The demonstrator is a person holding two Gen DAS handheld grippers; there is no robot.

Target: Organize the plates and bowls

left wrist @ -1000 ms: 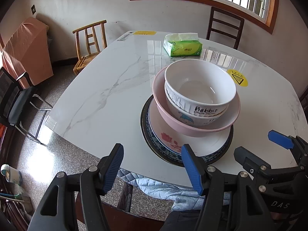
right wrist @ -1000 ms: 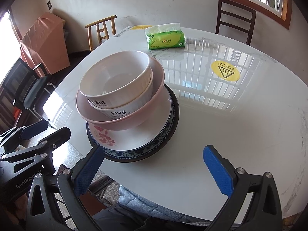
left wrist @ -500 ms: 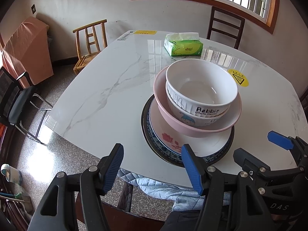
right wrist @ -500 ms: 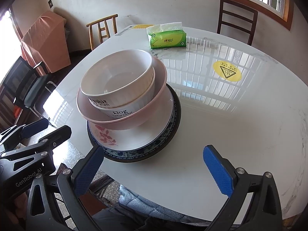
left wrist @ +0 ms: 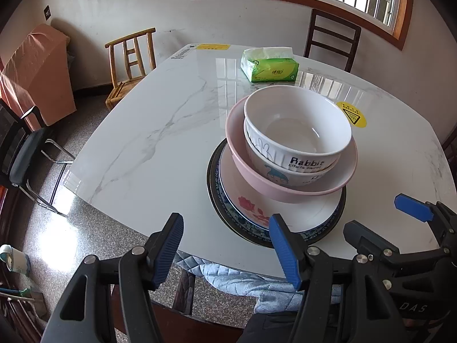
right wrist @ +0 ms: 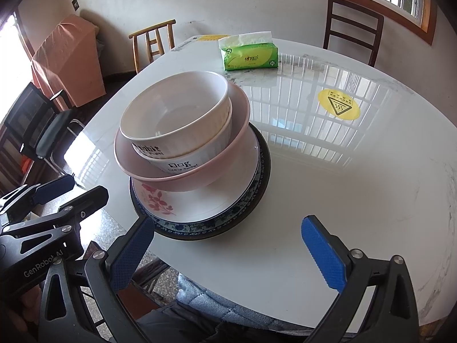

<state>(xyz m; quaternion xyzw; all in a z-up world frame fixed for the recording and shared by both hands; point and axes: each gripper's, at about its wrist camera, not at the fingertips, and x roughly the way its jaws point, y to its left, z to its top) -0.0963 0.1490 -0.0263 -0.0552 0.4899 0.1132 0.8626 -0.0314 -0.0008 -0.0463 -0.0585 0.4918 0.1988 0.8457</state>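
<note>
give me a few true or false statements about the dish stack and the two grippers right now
1. The Rabbit bowl sits on top of the stack. True.
2. The pink bowl rests straight on the table. False: it sits on a flowered plate, which lies on a blue-rimmed plate.
3. The left gripper is shut on the plate rim. False: its jaws stand open and hold nothing.
4. The right gripper is open and apart from the dishes. True.
5. The tissue pack lies on the far side of the stack. True.
6. The Dog bowl is nested above the Rabbit bowl. False: it is under it.
</note>
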